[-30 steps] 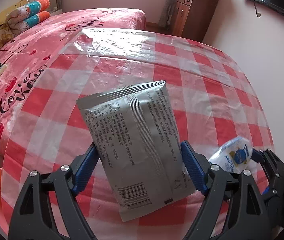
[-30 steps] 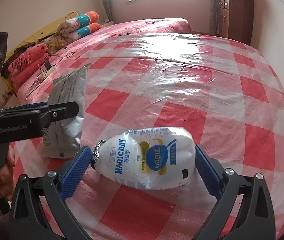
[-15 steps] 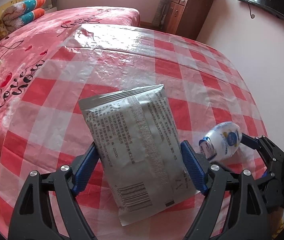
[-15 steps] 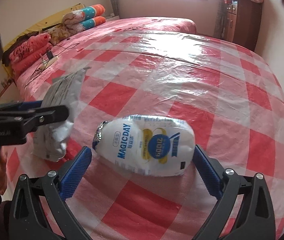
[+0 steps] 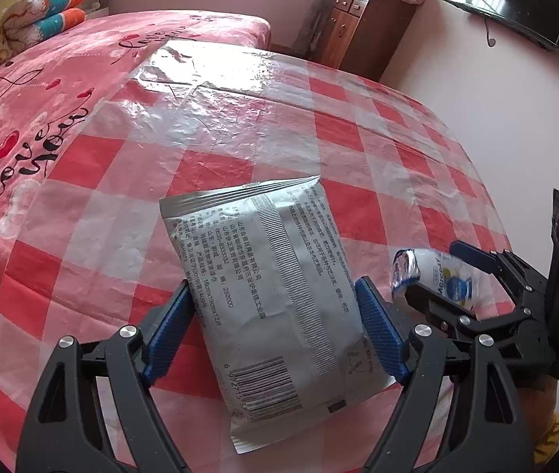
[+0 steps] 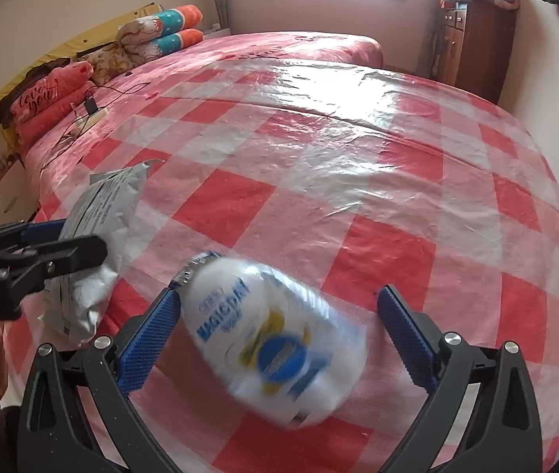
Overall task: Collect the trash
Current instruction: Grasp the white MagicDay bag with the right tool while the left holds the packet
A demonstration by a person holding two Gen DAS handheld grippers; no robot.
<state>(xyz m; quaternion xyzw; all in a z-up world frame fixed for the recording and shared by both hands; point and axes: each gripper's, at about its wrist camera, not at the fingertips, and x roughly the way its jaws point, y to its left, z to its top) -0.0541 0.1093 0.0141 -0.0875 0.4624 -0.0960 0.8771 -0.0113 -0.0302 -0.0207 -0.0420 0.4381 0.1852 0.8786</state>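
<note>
Starting on my left, I am holding the left gripper (image 5: 275,327) clamped on a grey foil packet (image 5: 267,295), its blue pads pressing both long edges, the barcode end hanging nearest the camera and the sealed top pointing away over the red-checked plastic sheet (image 5: 240,126) covering the bed. Just right of that gripper, the right gripper (image 6: 279,331) is showing a white "MAGICDAY" pouch (image 6: 275,339) between its fingers; the pouch is blurring and tilting, its crimped end touching the left pad while the right pad (image 6: 405,335) is standing clear of it, so the jaws are apart rather than gripping. Beyond both grippers, bright pillows (image 6: 161,35) and a wooden cabinet (image 6: 472,43) are sitting far back
</note>
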